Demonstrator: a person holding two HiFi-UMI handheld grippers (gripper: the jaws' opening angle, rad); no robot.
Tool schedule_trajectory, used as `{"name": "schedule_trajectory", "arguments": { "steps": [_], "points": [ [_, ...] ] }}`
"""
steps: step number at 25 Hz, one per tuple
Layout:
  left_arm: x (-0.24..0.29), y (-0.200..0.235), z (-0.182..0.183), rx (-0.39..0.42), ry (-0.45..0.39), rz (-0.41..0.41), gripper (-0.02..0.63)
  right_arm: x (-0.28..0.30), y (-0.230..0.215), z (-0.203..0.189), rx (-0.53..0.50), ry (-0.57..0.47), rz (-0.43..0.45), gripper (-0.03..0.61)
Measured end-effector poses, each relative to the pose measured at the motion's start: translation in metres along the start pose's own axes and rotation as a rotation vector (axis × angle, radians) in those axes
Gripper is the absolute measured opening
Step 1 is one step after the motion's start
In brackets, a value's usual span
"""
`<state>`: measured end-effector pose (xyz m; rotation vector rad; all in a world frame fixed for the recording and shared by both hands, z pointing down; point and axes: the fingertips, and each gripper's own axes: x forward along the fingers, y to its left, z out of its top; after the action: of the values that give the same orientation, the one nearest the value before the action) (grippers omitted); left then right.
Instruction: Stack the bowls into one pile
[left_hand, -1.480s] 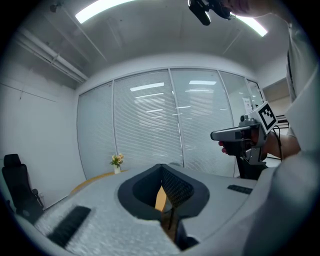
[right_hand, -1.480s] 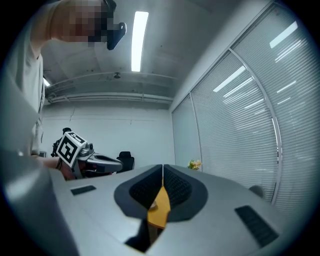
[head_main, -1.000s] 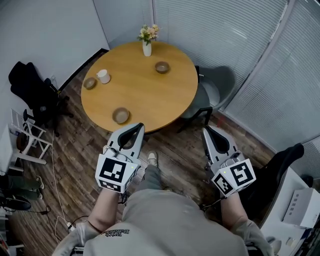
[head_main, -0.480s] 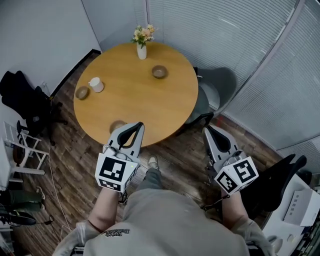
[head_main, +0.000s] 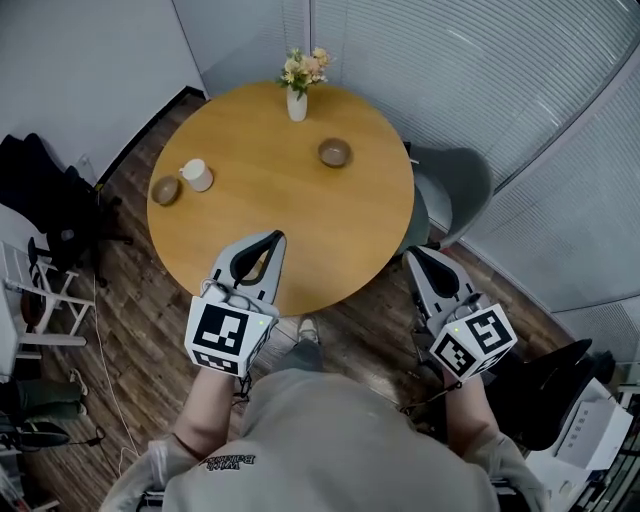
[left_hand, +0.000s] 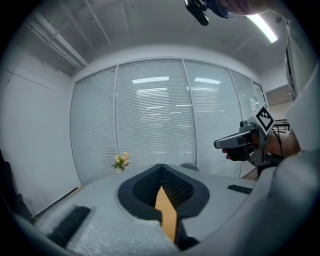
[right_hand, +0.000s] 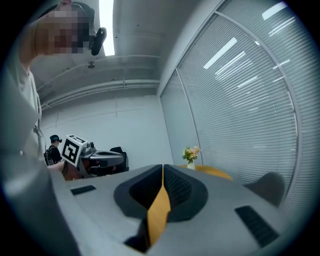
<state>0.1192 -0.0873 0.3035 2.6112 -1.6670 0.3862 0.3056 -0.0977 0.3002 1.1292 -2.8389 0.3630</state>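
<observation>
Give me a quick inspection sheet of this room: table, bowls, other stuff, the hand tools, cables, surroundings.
Surface: round wooden table, mostly bare.
Job's things: two brown bowls show, the left bowl at the table's left edge and the far bowl right of middle; they sit apart, not stacked.
Clutter: white mug beside the left bowl; vase of flowers at the far edge.
Grippers: left gripper over the near table edge, right gripper off the table; both shut, holding nothing.
Cables: thin cable on the floor at left.
Surroundings: grey chair, window blinds, wood floor.
</observation>
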Motion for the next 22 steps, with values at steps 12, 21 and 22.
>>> {"name": "schedule_trajectory", "arguments": {
  "steps": [12, 21, 22],
  "points": [
    [0.031, 0.068, -0.007, -0.008, 0.009, -0.029, 0.02, 0.086, 0.001, 0.019, -0.035, 0.026, -0.008, 0.032],
    [0.047, 0.099, -0.01, -0.007, -0.009, -0.052, 0.02, 0.12, 0.001, 0.029, -0.051, 0.032, -0.042, 0.032],
    [0.048, 0.102, -0.009, -0.006, -0.014, -0.054, 0.02, 0.123, 0.001, 0.03, -0.053, 0.032, -0.046, 0.032]
  ]
}}
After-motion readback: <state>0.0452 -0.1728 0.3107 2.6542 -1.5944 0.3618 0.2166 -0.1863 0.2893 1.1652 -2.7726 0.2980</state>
